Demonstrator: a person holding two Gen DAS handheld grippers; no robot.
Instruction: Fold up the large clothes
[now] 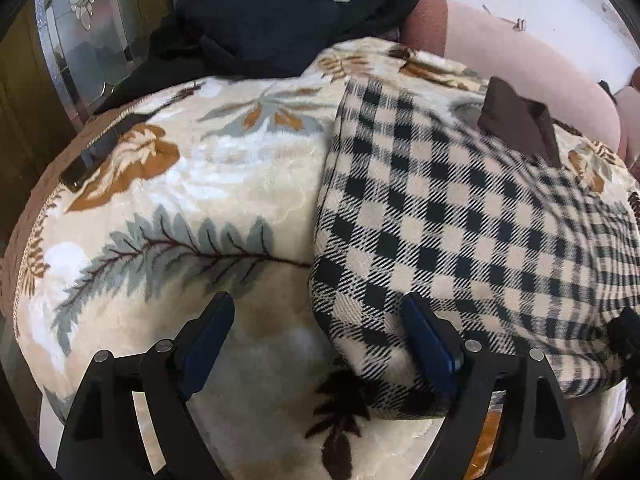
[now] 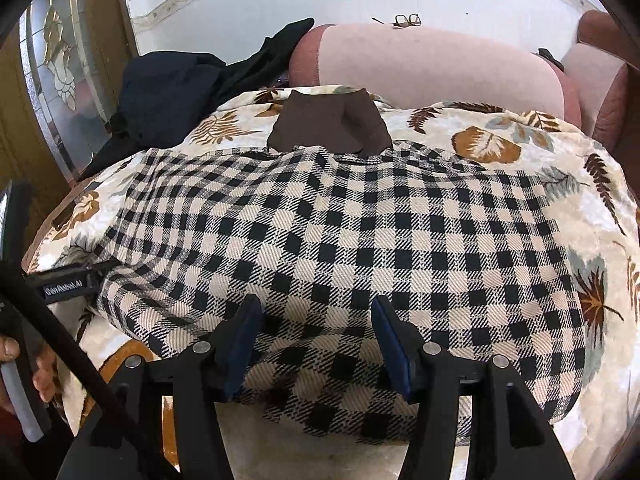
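While your left claw (image 1: 318, 320) and right claw (image 2: 316, 322) both gape empty at the checked coat's (image 2: 320, 232) near hem, its sleeves look tucked, leaving the crosswise fold.

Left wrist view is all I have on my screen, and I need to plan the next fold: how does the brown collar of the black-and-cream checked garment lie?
Observer: In the right wrist view the brown collar lies flat at the far end of the black-and-cream checked garment, pointing toward the pink sofa back.
Operator: Where is the right gripper?
Observer: The right gripper is open over the garment's near hem, jaws apart, gripping nothing.
Operator: Anything on that sofa back?
Observer: A pair of dark-framed glasses rests on top of it.
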